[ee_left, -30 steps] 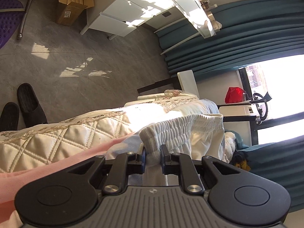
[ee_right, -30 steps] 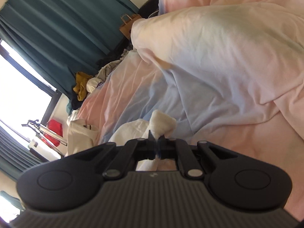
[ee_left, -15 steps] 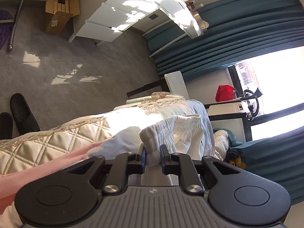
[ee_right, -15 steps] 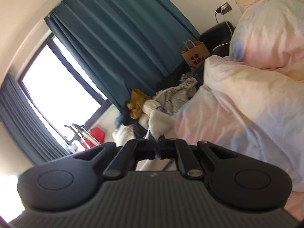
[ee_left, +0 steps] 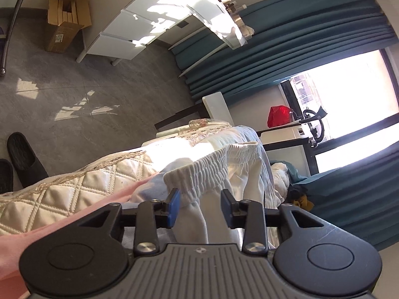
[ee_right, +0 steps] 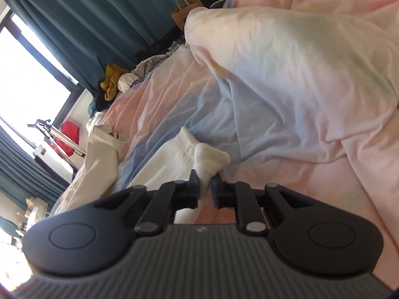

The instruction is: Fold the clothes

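White trousers lie on the pink and blue bed sheet (ee_right: pixel 261 129). In the left wrist view their ribbed elastic waistband (ee_left: pixel 212 164) runs just ahead of my left gripper (ee_left: pixel 199 204). Its jaws are opening; the blue pads (ee_left: pixel 173 205) stand wide apart, with loose white cloth hanging between them and nothing pinched. In the right wrist view a bunched end of the trousers (ee_right: pixel 209 158) sits at my right gripper (ee_right: pixel 205 186). Those jaws are opening too, parted a little, with a thin fold of cloth still between them.
A cream quilted bed side (ee_left: pixel 74 186) drops to a grey floor with black slippers (ee_left: pixel 22 157), a cardboard box (ee_left: pixel 64 30) and white drawers (ee_left: pixel 124 35). On the bed are a white garment (ee_right: pixel 104 147), a bulky duvet (ee_right: pixel 299 49) and a clothes pile (ee_right: pixel 124 79).
The left jaws, shut on the waistband before, have spread wide and let it go. The right view swung up toward the curtains, then back down to the bed, and its jaws parted slightly.
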The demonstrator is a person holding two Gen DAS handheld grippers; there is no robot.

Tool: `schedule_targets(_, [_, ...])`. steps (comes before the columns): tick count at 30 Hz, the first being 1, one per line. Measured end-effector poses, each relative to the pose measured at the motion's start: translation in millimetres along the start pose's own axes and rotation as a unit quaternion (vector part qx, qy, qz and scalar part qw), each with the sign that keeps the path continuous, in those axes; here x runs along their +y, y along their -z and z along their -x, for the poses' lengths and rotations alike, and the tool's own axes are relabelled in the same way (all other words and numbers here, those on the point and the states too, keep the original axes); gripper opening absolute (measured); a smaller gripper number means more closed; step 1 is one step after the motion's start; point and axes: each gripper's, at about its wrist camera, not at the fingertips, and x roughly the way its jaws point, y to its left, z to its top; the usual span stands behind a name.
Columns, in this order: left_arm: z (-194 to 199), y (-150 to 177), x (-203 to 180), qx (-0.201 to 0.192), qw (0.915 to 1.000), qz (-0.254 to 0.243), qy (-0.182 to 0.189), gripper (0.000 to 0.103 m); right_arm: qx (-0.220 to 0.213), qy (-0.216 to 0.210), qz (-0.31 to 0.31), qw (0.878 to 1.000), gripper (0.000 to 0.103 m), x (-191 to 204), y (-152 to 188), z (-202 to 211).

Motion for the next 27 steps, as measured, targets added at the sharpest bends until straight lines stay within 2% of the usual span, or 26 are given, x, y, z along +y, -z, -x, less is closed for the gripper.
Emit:
schedule_targets(3, [21,0,-16,-0.009,0.9989,-0.046,0.001,0.063,-0.02,0.03,0.049,0.998,0.024,28,-9,15])
schedule_targets(5, [27,3,-30,-0.006,0.997,-0.076,0.008,0.067,-0.042,0.046,0.075,0.995,0.038,46,-13,26])
schedule_targets(7, [28,8,-48,-0.001,0.9943,-0.106,0.015,0.071,-0.068,0.055,0.094,0.992,0.065,64,-15,38])
schedule_targets(9, [19,18,-72,0.011,0.9903,-0.137,0.018,0.073,-0.083,0.043,0.098,0.991,0.077,83,-13,44])
schedule_targets(14, [-35,60,-137,0.065,0.9771,-0.2,0.035,0.075,-0.057,-0.007,0.099,0.993,0.077,142,20,32])
schedule_targets(16, [-63,88,-164,0.092,0.966,-0.238,0.043,0.075,-0.047,-0.021,0.097,0.994,0.077,168,42,18])
schedule_targets(19, [-105,141,-207,0.137,0.9351,-0.321,0.061,0.076,-0.024,-0.036,0.092,0.995,0.075,199,71,-7])
schedule_targets(21, [-127,181,-234,0.159,0.908,-0.381,0.074,0.076,-0.006,-0.043,0.072,0.996,0.075,211,88,-25])
schedule_targets(23, [-148,222,-261,0.17,0.8746,-0.446,0.086,0.076,-0.004,-0.041,0.067,0.997,0.075,220,100,-37])
schedule_targets(25, [-166,268,-282,0.173,0.8341,-0.514,0.101,0.076,-0.017,-0.027,0.064,0.997,0.077,223,112,-40])
schedule_targets(26, [-175,290,-292,0.173,0.8117,-0.547,0.108,0.076,-0.021,-0.03,0.073,0.997,0.077,224,117,-42])
schedule_targets(27, [-184,309,-302,0.173,0.7927,-0.573,0.114,0.076,-0.028,-0.03,0.087,0.995,0.076,224,123,-43])
